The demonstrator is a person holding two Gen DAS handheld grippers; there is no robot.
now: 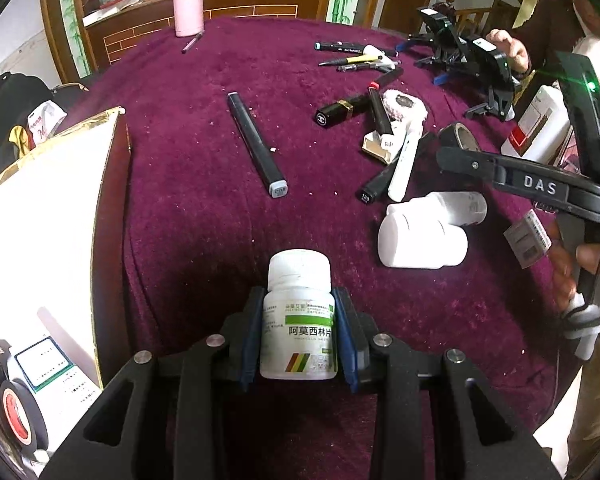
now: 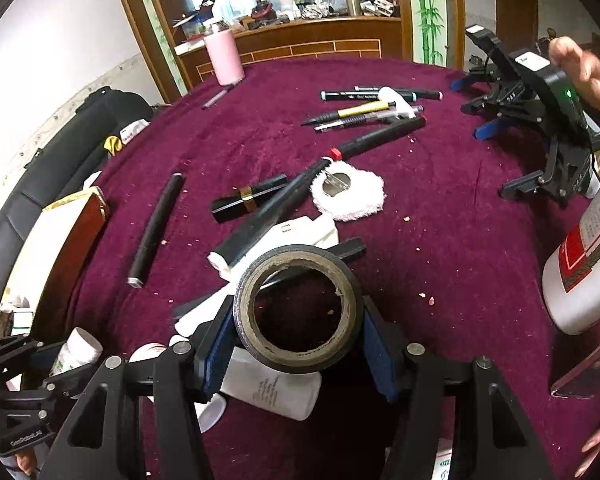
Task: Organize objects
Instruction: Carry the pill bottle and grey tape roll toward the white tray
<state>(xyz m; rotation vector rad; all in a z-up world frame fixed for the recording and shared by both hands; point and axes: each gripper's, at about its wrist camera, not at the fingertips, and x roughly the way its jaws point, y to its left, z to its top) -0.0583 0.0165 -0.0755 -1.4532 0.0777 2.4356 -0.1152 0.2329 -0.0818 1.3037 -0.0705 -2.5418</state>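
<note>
Left gripper [image 1: 299, 336] is clamped on an upright white pill bottle [image 1: 299, 316] above open maroon tablecloth [image 1: 188, 216], with a box [image 1: 52, 216] wall close on its left. Right gripper [image 2: 299, 342] holds a black tape roll [image 2: 299, 308] by its outer rim, amid cluttered pens and bottles.

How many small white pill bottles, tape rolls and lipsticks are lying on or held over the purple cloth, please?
Small white pill bottles: 3
Tape rolls: 1
Lipsticks: 1
Total: 5
</note>
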